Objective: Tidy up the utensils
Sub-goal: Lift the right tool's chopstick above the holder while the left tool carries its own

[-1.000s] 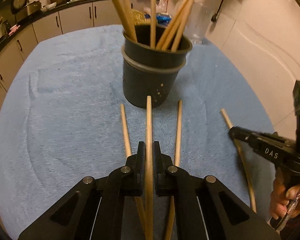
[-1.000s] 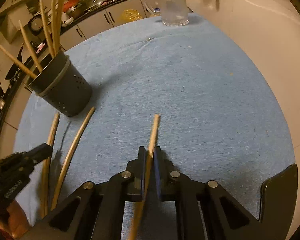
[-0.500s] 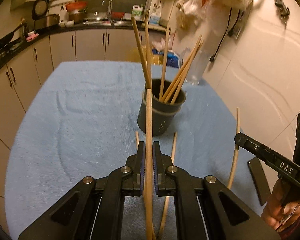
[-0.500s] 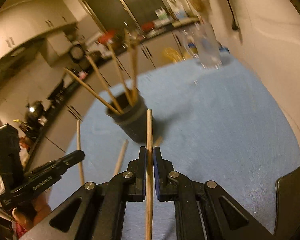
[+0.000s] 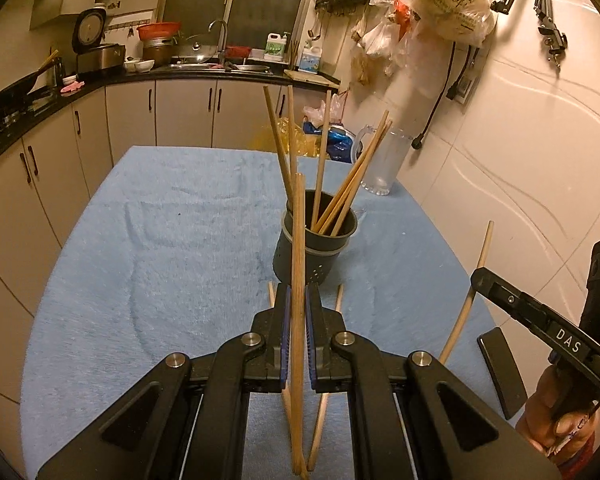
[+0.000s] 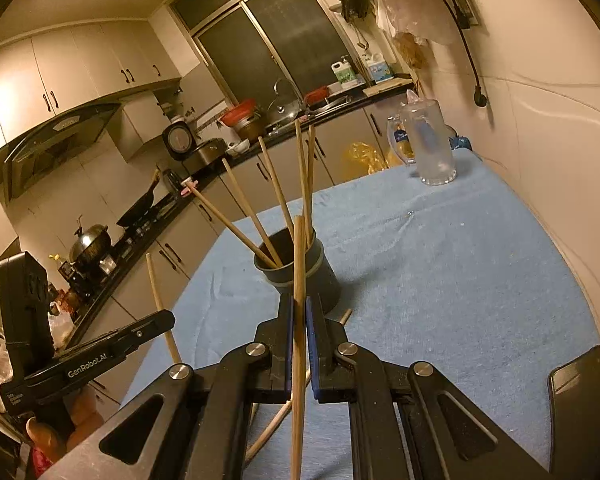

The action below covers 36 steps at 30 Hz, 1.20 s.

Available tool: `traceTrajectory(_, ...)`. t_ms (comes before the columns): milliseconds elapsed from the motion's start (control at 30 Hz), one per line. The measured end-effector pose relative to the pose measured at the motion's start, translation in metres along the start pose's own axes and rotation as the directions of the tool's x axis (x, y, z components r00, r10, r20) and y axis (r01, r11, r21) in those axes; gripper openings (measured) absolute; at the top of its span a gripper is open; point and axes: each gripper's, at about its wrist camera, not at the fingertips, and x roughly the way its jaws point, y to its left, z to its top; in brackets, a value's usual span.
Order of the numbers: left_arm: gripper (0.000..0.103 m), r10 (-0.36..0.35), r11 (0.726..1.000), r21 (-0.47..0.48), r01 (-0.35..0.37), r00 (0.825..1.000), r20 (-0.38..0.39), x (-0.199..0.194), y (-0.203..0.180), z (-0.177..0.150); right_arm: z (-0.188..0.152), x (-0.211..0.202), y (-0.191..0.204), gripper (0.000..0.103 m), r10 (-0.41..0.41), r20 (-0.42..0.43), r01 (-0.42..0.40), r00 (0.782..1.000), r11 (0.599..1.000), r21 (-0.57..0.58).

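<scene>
Now, lift: both chopsticks have come up off the table since a second ago; each pair of fingers carries one, raised and aimed at the holder (image 5: pixel 315 246).
Meaning: pickup looks done; dropping them into the holder is likely next.
Left fingers (image 5: pixel 296 312): clenched on a chopstick (image 5: pixel 298 264), its tip ahead of them near the holder rim.
Right fingers (image 6: pixel 299 320): clenched on a second chopstick (image 6: pixel 299 280), the holder just beyond.
Left behind: two loose chopsticks (image 5: pixel 337 300) on the blue table (image 5: pixel 160 260) below the left fingers.
</scene>
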Motion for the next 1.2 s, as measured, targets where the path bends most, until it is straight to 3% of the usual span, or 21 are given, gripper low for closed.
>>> traceTrajectory(1200, 0.006, 0.008, 0.999, 0.042, -0.011, 0.998, 0.064, -0.017, -0.013, 0.035, 0.046, -0.010, 0.012, 0.007, 0.015, 0.100, -0.015, 0.995, 1.000, -0.005)
